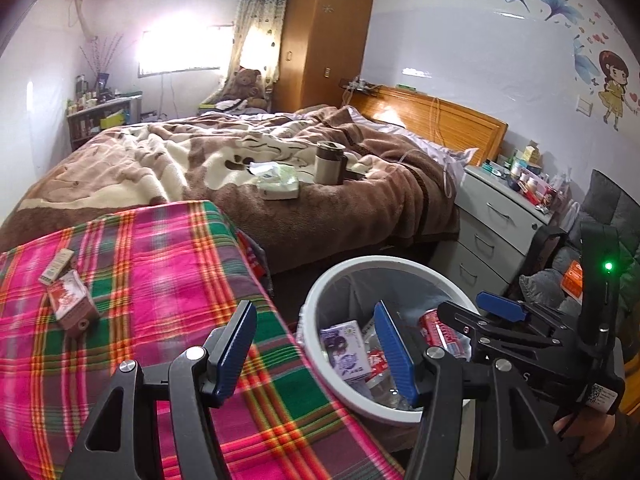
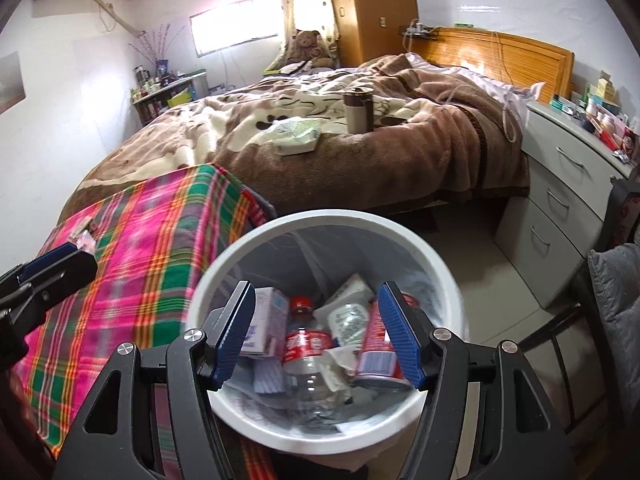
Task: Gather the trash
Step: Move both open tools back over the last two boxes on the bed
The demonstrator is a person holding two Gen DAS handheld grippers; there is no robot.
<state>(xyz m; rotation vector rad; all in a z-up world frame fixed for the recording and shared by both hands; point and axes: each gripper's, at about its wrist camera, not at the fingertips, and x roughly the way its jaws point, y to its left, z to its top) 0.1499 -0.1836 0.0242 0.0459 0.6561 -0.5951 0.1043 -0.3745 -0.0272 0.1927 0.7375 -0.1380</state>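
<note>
Both grippers empty, jaws apart. Right gripper (image 2: pixel 318 332) hangs over the bin (image 2: pixel 224 280), which already holds a bottle (image 2: pixel 308 344), a can and cartons. Left gripper (image 1: pixel 316 350) straddles the counter (image 1: pixel 160 248) edge beside the bin. Remaining trash: crushed carton (image 1: pixel 72 304) and a small box (image 1: pixel 56 266), far-left on the counter, long axes running away from the gripper. Left hand is nearer; I'd reach up-left.

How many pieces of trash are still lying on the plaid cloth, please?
2: a slim box near the cloth's far left edge, and a crumpled packet just in front of it.
</note>
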